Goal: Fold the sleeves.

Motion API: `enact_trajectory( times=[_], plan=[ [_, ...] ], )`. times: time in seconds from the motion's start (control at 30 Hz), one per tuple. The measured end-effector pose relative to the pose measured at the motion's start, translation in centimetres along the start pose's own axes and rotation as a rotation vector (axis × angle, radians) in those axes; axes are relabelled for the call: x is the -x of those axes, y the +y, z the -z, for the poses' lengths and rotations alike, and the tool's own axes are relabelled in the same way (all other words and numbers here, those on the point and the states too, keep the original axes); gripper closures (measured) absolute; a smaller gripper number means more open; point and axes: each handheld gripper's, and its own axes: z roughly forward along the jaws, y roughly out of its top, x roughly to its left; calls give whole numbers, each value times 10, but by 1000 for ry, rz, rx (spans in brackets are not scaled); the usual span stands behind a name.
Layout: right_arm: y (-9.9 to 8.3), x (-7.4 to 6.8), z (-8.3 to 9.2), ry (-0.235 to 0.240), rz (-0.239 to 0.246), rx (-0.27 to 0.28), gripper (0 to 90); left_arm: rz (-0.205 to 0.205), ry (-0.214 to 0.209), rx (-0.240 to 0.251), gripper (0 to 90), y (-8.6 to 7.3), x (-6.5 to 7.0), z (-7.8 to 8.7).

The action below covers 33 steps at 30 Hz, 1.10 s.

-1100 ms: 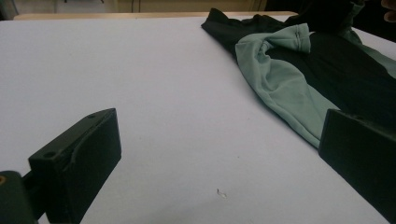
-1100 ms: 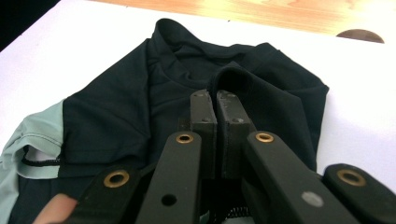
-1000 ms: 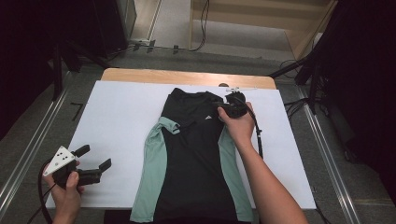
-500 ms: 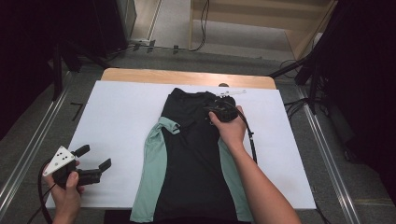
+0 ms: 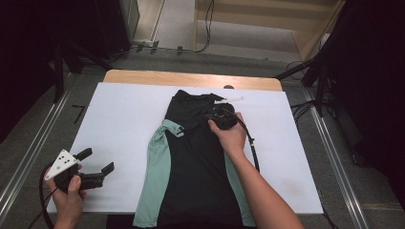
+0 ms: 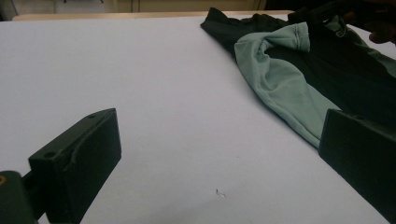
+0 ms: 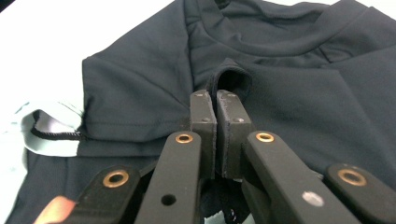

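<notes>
Bright overhead light; dark surroundings; soft focus

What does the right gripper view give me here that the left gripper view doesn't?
Right gripper view alone: the right tool shut on a pinched fold of the black shirt, just below the collar.

Left gripper view alone: the left tool open over the bare white table cover, with nothing between its jaws.

Both: the shirt's black body and its pale green sleeve.
</notes>
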Motion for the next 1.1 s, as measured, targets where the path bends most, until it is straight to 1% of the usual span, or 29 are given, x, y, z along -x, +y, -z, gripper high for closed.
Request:
enact_trajectory(
  times=[0.13,0.23,0.3,0.33,0.4,0.47,0.57,0.63,0.7,0.77,0.83,0.9,0.93,1.03,1.1],
  plan=[
    [-2,-1,-2,-1,8,-5,840,0,0,-1,0,0,0,-1],
    [-2,-1,-3,12,10,-5,828,-4,1,-2,0,0,1,-1],
    [-3,0,-1,31,3,8,813,-2,2,-1,0,0,0,-1],
    [-3,0,0,58,-8,18,807,0,2,0,0,0,0,-1],
    [-3,0,2,70,-7,28,783,0,2,-1,0,0,0,-1],
    [-3,-2,5,60,0,45,762,-2,2,-2,0,0,1,-1],
    [-3,-3,9,62,17,69,705,-2,3,-1,0,0,1,-1],
    [-3,-3,11,53,42,86,655,-4,3,-2,0,0,1,-1],
    [-3,-2,13,35,65,94,631,-3,2,-1,0,0,1,-1],
    [-3,-1,17,31,61,94,631,-4,2,-2,0,0,1,-1],
    [-3,0,22,34,61,110,622,-4,1,-1,0,0,0,-1],
    [-4,3,27,26,63,128,607,-3,1,-1,0,0,0,-1],
    [-5,4,30,26,58,132,590,-4,2,-1,0,0,1,-1],
    [-7,7,37,-1,45,143,499,-5,3,-2,0,0,1,-1],
    [-9,10,43,-3,47,167,437,-4,3,-1,0,0,1,-1]
  ],
)
